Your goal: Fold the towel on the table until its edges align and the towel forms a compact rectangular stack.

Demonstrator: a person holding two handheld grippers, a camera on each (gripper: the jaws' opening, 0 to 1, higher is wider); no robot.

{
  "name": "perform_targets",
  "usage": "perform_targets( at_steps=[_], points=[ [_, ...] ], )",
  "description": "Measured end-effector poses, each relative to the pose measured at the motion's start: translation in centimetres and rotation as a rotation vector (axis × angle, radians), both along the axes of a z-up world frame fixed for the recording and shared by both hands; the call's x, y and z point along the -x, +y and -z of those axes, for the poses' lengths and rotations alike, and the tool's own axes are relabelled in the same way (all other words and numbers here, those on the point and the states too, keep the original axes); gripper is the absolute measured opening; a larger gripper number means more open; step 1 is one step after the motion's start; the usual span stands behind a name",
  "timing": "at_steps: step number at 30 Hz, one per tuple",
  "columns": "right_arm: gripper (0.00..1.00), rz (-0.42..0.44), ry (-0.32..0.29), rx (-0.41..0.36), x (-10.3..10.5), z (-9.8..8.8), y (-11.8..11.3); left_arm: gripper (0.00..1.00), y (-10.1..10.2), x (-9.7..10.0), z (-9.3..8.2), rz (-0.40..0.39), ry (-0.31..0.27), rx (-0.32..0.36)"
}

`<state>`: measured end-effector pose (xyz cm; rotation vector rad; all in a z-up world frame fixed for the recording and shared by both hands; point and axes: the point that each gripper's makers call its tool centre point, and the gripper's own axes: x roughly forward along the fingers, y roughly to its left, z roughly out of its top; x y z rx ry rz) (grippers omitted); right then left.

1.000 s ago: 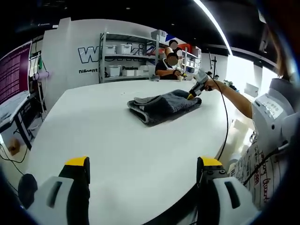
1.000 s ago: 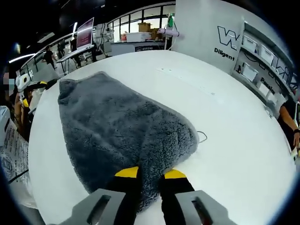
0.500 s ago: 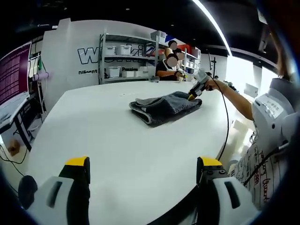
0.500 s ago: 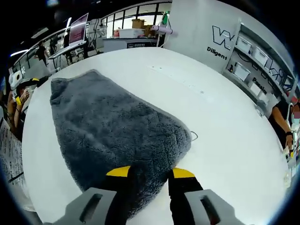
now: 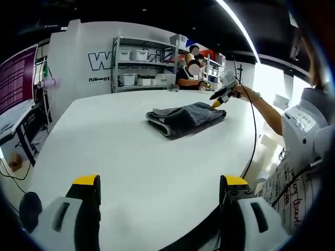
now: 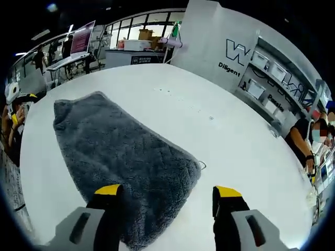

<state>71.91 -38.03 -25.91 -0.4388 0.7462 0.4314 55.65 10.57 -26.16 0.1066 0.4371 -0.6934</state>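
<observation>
A grey fluffy towel (image 5: 186, 118) lies folded in a thick stack on the white table (image 5: 131, 157). In the right gripper view the towel (image 6: 120, 157) spreads out flat just ahead of the jaws. My right gripper (image 6: 168, 192) stands open, lifted just above the towel's near corner, holding nothing. It also shows in the left gripper view as the right gripper (image 5: 215, 102), held by an outstretched arm over the towel's right end. My left gripper (image 5: 159, 183) is open and empty, hovering over the table's near edge, far from the towel.
Shelves with white bins (image 5: 138, 68) stand behind the table. Seated people (image 5: 189, 78) work at the far side. A cable (image 5: 253, 136) hangs from the right gripper past the table's right edge. Desks and monitors (image 6: 78, 49) lie beyond the table.
My right gripper has opened, let go of the towel's corner and lifted up and back. The towel stays folded on the table. The left gripper has not moved.
</observation>
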Motion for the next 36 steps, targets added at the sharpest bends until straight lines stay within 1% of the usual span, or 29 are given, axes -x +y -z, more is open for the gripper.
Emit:
perform_targets(
  at_steps=[3, 5, 7, 8, 14, 19, 23, 28, 33, 36],
  points=[
    [0.92, -0.002, 0.002, 0.027, 0.5, -0.1, 0.0, 0.99, 0.0, -0.1, 0.0, -0.001, 0.001, 0.002],
    [0.94, -0.009, 0.0, 0.041, 0.9, -0.2, 0.1, 0.99, 0.0, -0.1, 0.1, 0.003, 0.002, 0.004],
    [0.99, -0.008, 0.008, 0.049, 1.4, -0.1, 0.4, 0.99, -0.1, -0.1, 0.1, 0.007, 0.002, 0.006],
    [0.99, -0.008, 0.017, 0.054, 1.8, 0.0, 0.5, 0.99, -0.2, -0.1, 0.1, 0.009, 0.002, 0.006],
    [0.99, -0.016, -0.009, 0.064, 2.7, -0.8, 1.6, 0.99, 0.0, -0.2, 0.4, 0.007, 0.008, 0.006],
    [0.99, -0.056, -0.061, 0.055, 3.1, -2.2, 3.9, 0.99, 0.0, -0.2, 0.8, 0.002, 0.017, 0.01],
    [0.99, -0.1, -0.103, 0.013, 3.1, -3.1, 6.5, 0.99, -0.1, -0.2, 0.9, 0.007, 0.019, 0.011],
    [0.99, -0.161, -0.123, 0.011, 3.3, -3.5, 9.2, 0.99, -0.1, -0.2, 1.0, 0.012, 0.022, 0.009],
    [0.99, -0.256, -0.133, 0.003, 3.9, -4.1, 13.4, 0.99, -0.2, -0.3, 1.0, 0.015, 0.023, 0.009],
    [0.99, -0.299, -0.146, 0.004, 4.1, -4.5, 15.5, 0.99, -0.5, -0.2, 0.9, 0.026, 0.02, 0.015]
  ],
)
